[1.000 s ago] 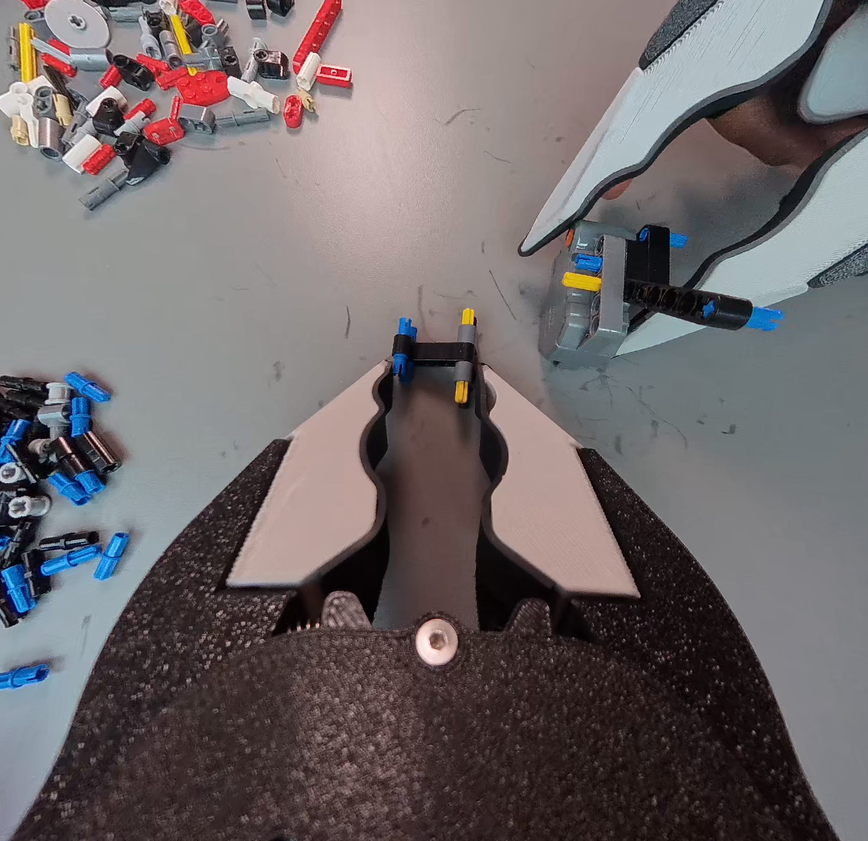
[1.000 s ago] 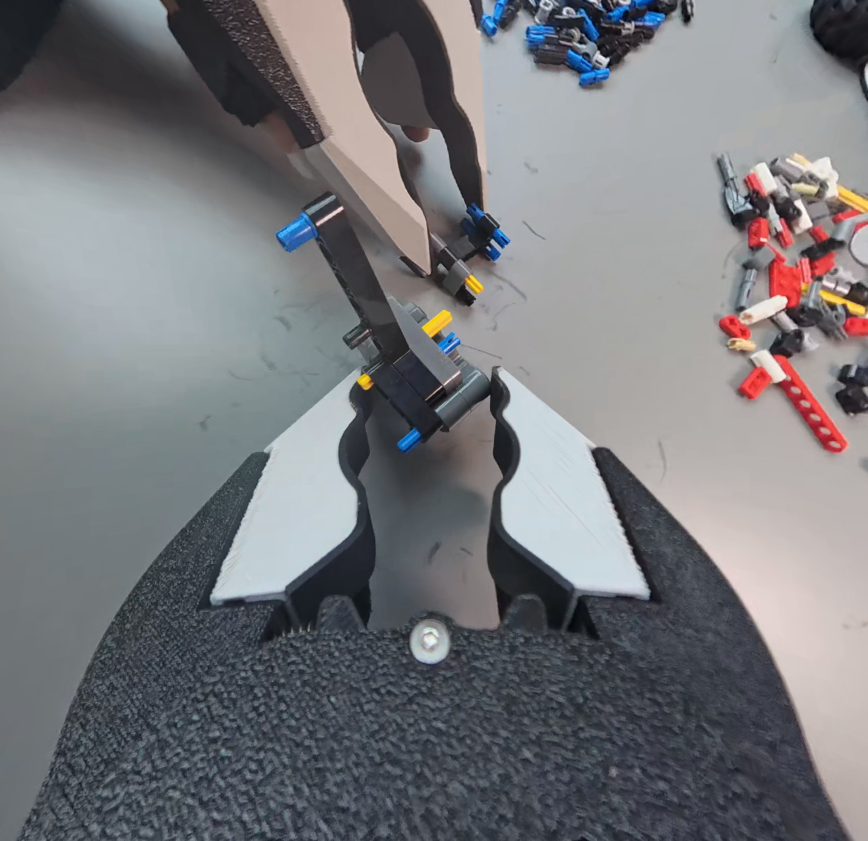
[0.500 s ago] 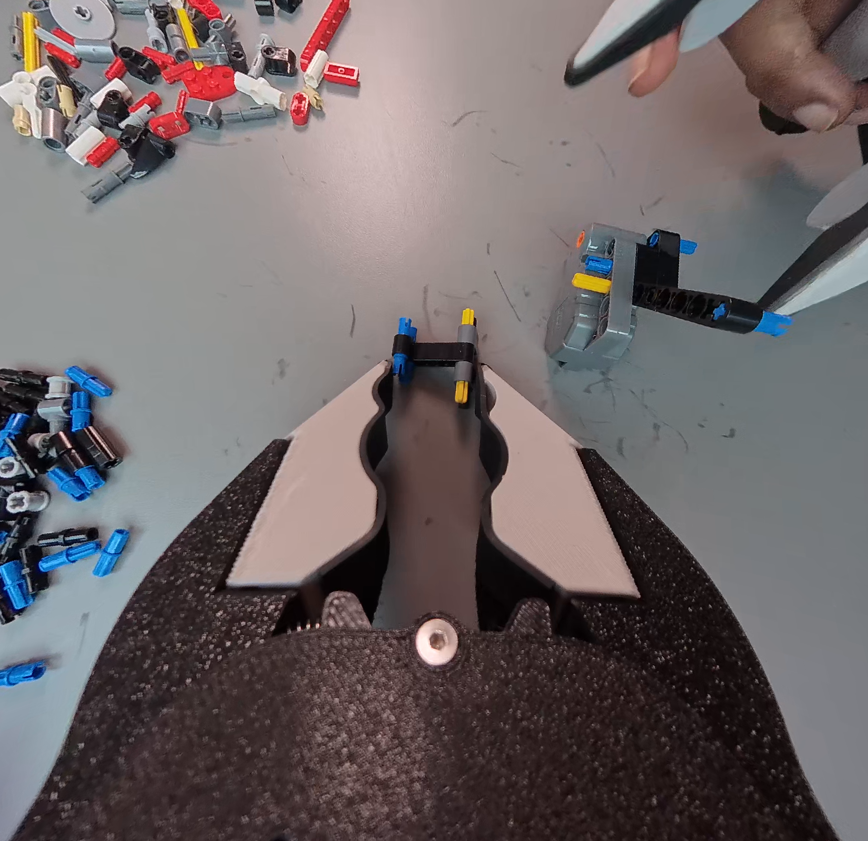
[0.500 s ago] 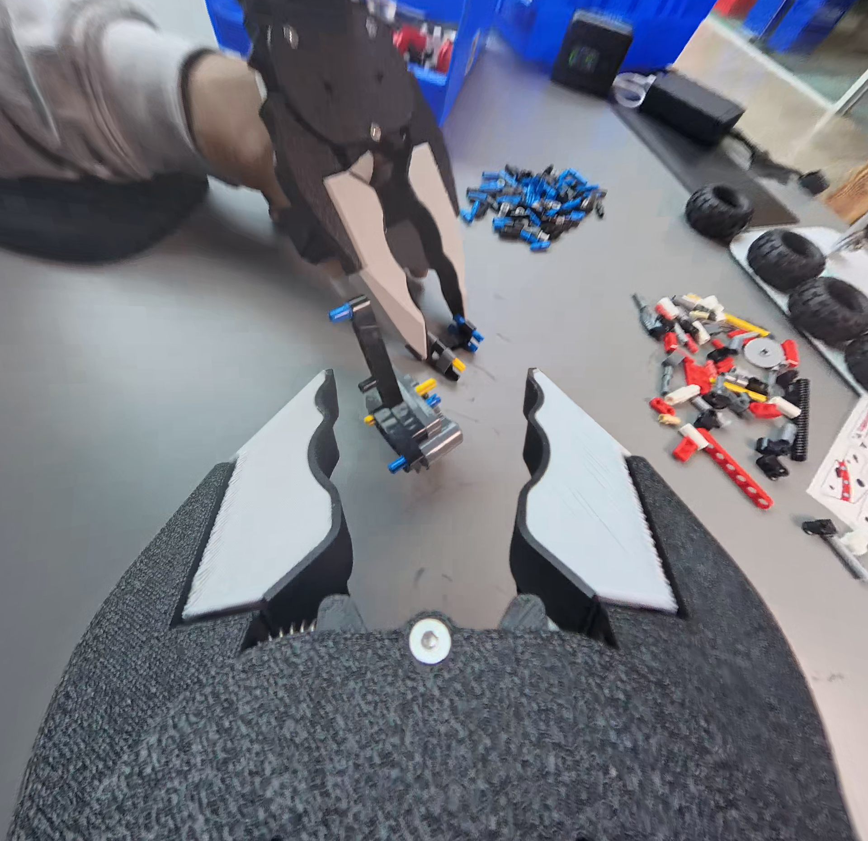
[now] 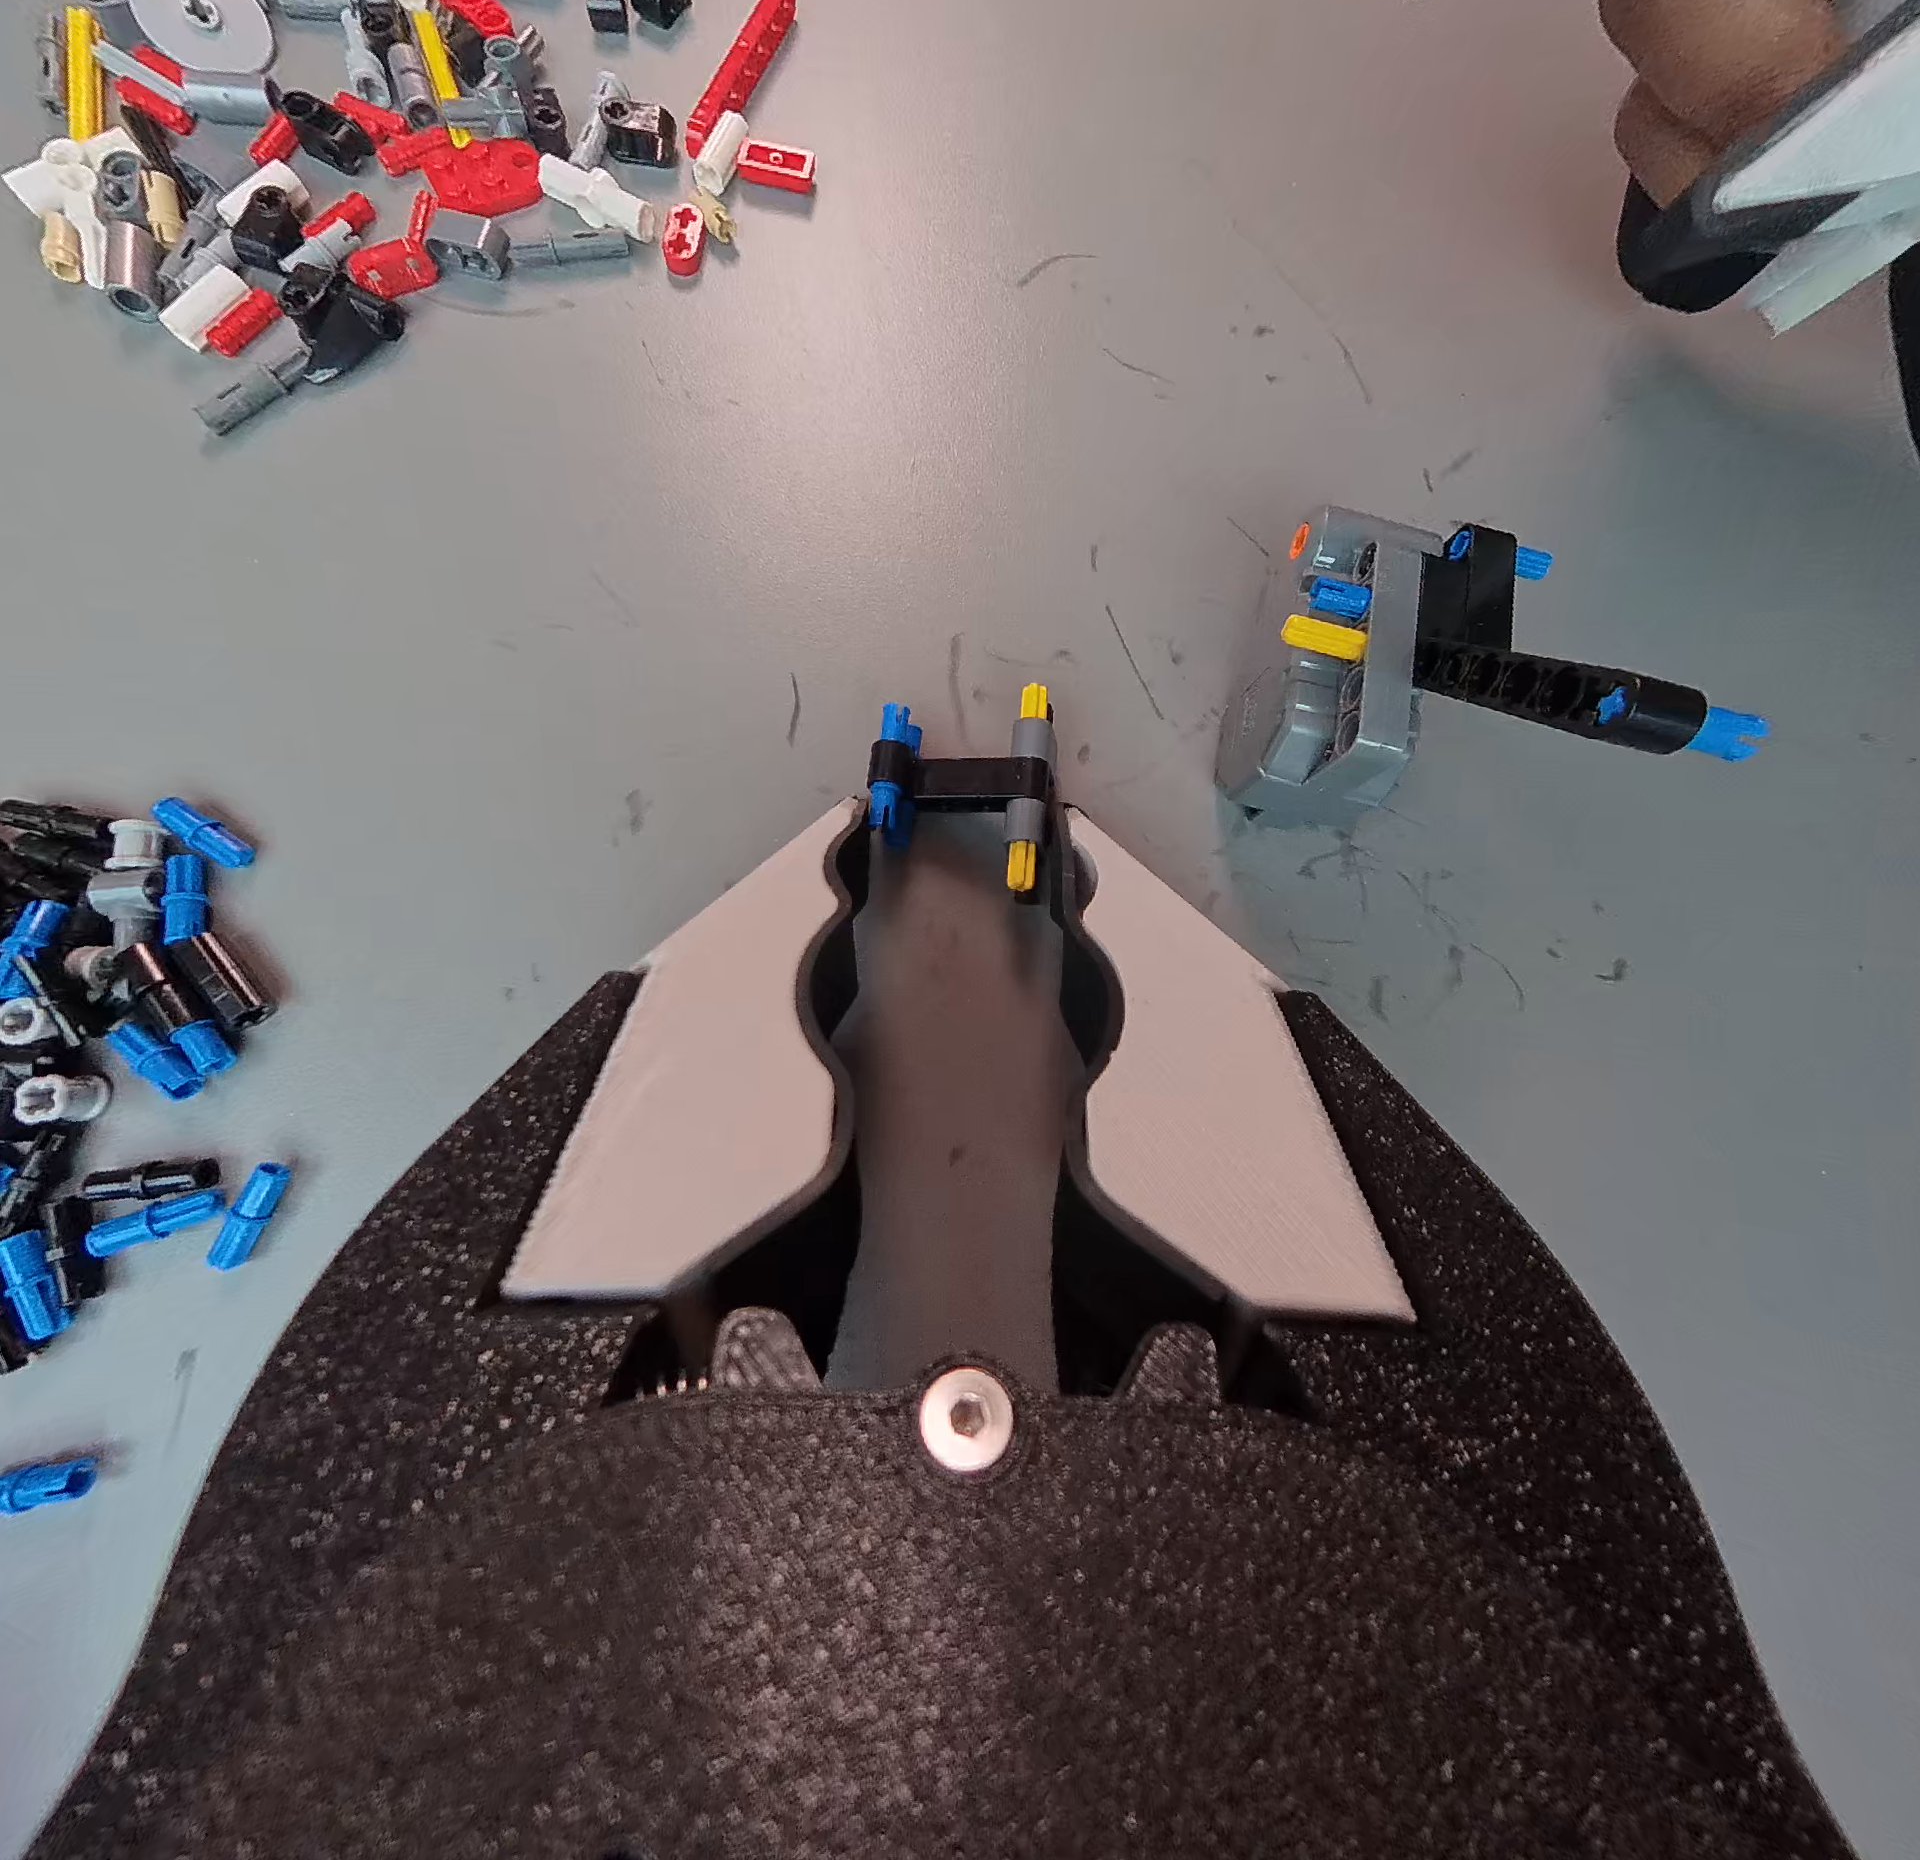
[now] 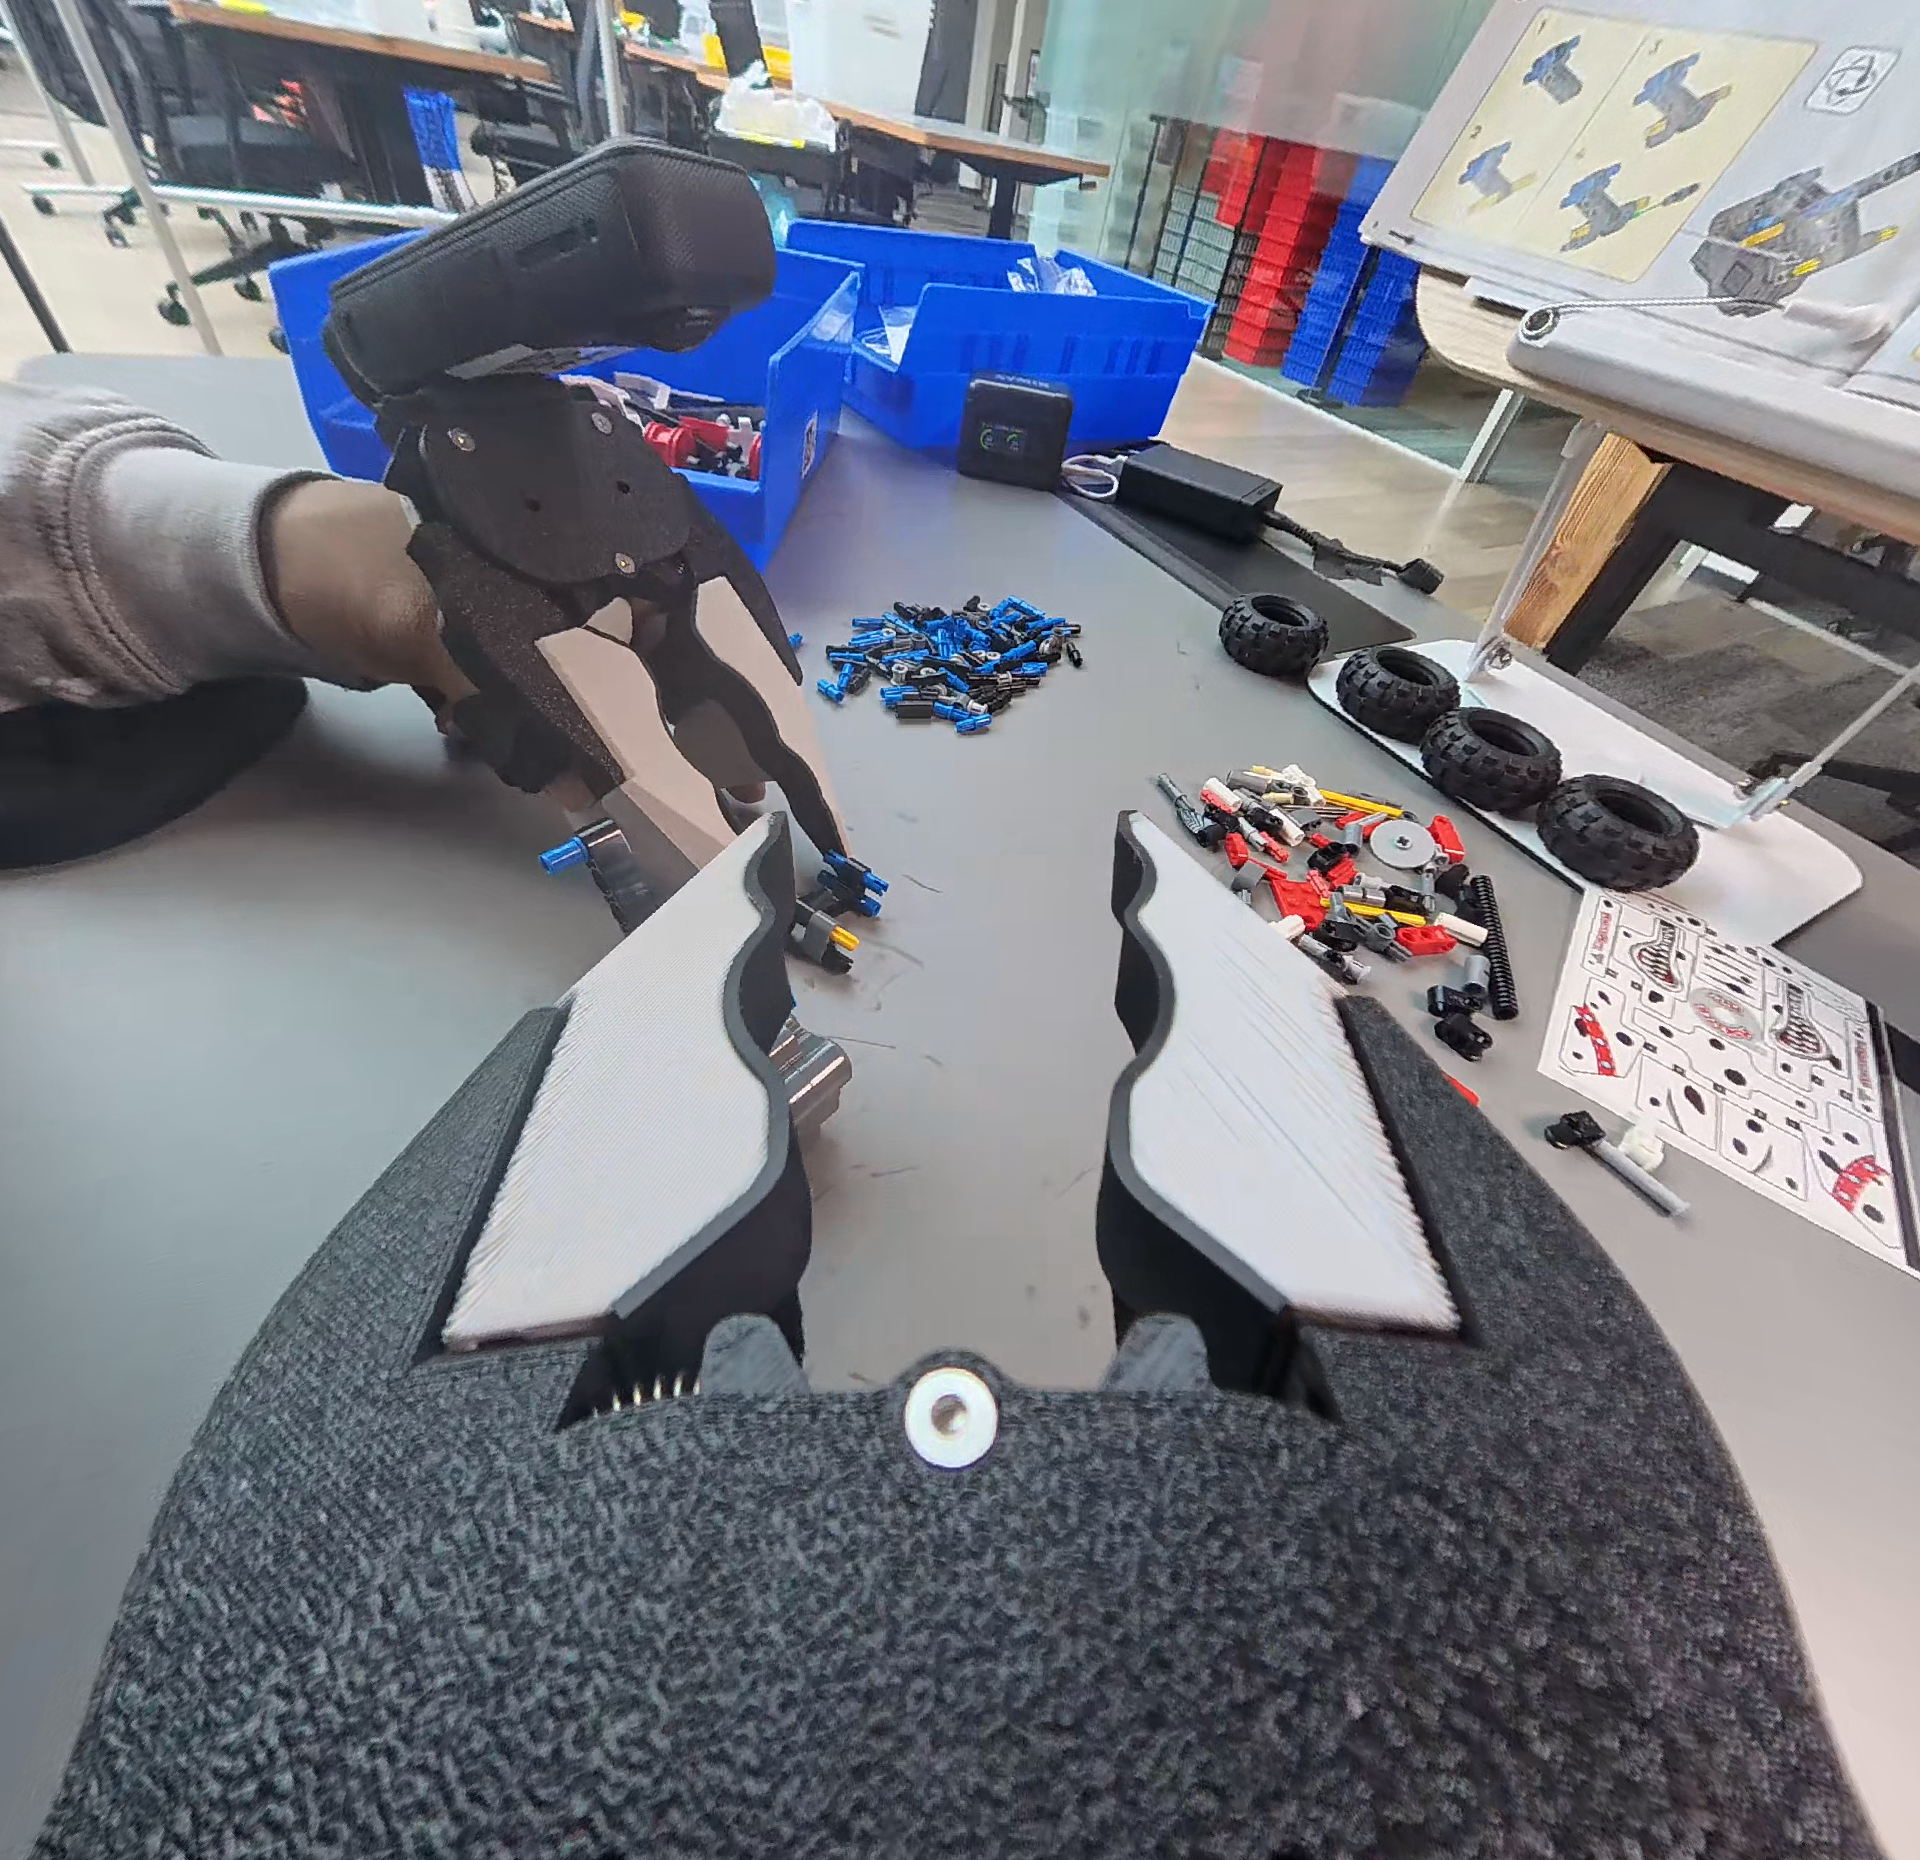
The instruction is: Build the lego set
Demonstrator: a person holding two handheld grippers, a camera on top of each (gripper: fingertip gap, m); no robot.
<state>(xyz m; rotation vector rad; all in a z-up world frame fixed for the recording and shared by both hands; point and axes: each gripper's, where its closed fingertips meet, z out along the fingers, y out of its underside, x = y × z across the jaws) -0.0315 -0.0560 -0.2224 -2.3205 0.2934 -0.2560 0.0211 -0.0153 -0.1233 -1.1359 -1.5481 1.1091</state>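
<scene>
Where it meets the surface, left hand-held gripper: fingertips clamped on a small black connector piece, which sits on the surface.
Connector piece: short black beam, a blue pin through one end, a grey sleeve on a yellow axle through the other.
Right hand-held gripper: fingers spread wide, grasping nothing, raised above the surface.
Partial lego build: resting free on the surface, just right of the left fingertips; grey block with yellow, blue and orange pins, a long black beam sticking out sideways, blue pin at its tip.
Loose parts: mixed red, grey, black, white and yellow pile; separate blue and black pin pile.
Writing: printed instruction booklet on a stand and a sticker sheet bear print; wording not reported.
Right wrist view only: four black tyres, blue bins, black power adapter, the person's grey sleeve.
Left wrist view only: full outline of the build, which the right finger largely hides in the other view.
</scene>
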